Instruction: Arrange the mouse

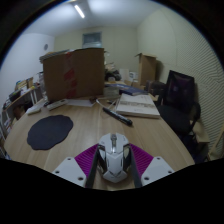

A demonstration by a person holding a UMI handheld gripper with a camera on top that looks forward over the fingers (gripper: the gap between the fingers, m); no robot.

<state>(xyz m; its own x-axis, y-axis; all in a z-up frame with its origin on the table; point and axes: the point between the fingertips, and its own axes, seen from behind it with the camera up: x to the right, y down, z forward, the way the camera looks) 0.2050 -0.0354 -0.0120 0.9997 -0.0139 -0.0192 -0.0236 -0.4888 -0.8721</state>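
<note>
A white and grey computer mouse (113, 158) sits between my gripper's two fingers, and both magenta pads (88, 158) press on its sides. My gripper (113, 165) is shut on the mouse and holds it above the near part of a round wooden table (95, 125). A dark round mouse mat (50, 131) lies on the table ahead and to the left of the fingers.
A large cardboard box (72, 72) stands at the table's far side. A black remote-like object (117, 116) and a stack of papers or a book (137, 105) lie ahead on the right. A dark office chair (178, 100) stands at the right.
</note>
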